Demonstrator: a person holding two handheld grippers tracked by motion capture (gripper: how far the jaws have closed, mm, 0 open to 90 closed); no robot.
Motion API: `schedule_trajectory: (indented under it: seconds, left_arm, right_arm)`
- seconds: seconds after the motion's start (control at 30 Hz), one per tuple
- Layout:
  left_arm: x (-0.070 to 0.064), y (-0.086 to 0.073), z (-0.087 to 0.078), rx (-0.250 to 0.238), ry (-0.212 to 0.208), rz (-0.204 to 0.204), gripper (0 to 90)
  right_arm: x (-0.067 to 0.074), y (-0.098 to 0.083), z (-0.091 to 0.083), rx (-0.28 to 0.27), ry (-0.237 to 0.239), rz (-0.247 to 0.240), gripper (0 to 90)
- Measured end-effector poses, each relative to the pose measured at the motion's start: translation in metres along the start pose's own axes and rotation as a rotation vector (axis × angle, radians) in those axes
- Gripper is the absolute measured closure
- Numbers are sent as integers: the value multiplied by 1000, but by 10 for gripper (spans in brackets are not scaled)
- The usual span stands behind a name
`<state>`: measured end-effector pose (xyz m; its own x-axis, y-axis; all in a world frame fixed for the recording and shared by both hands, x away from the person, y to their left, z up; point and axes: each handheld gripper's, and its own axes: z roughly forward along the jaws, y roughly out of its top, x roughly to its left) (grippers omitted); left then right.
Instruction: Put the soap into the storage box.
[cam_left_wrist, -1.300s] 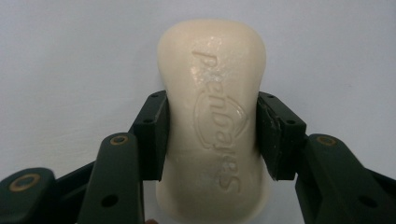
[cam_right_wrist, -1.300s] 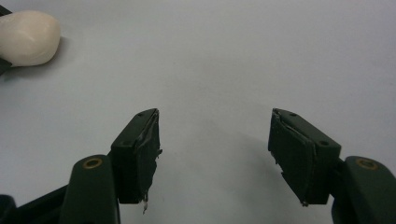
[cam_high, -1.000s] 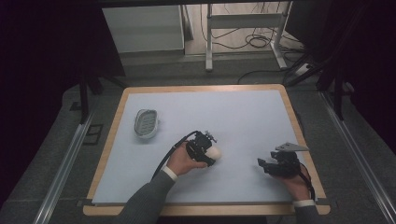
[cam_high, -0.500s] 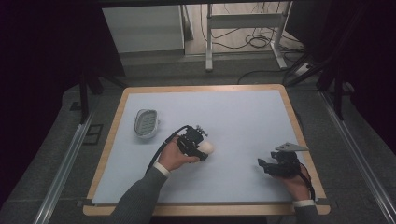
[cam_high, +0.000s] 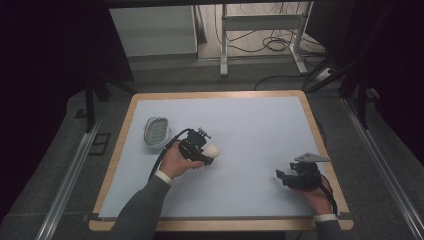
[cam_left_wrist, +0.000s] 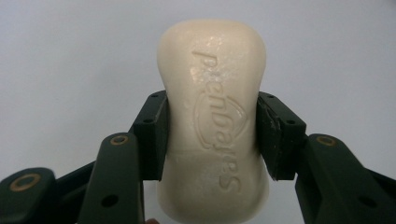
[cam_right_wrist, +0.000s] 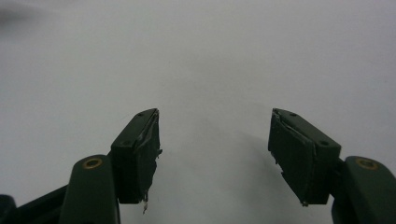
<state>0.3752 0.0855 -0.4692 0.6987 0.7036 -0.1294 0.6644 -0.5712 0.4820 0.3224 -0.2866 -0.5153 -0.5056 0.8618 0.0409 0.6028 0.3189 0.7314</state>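
Note:
A cream bar of soap (cam_left_wrist: 212, 121) with embossed lettering sits between the jaws of my left gripper (cam_left_wrist: 211, 133), which is shut on its sides. In the high view that left gripper (cam_high: 202, 148) holds the soap (cam_high: 213, 150) left of the table's middle. A pale soap dish (cam_high: 155, 132) lies to its left, apart from it. My right gripper (cam_high: 283, 177) rests near the table's front right, and in the right gripper view its jaws (cam_right_wrist: 215, 144) stand open over bare white surface with nothing between them.
The white mat lies inside a wooden table rim (cam_high: 320, 135). Beyond the far edge, cables (cam_high: 272, 45) and metal desk legs stand on the floor. Metal rails (cam_high: 70, 170) run along both sides of the table.
My left gripper has carried the soap up and to the left, closer to the soap dish. The right gripper has stayed put.

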Motion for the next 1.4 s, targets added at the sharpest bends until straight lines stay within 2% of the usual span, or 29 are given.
schedule_trajectory:
  seconds: [0.43, 1.07, 1.4]
  left_arm:
    - [19, -4, -17, -15, 29, -36, 495]
    - [35, -7, -32, -34, 49, -68, 495]
    - [43, -6, -41, -45, 54, -83, 495]
  right_arm:
    - [-1, 0, 1, 2, -1, 0, 337]
    - [-1, 0, 1, 3, -2, 2, 334]
    - [-1, 0, 0, -5, -21, 10, 264]
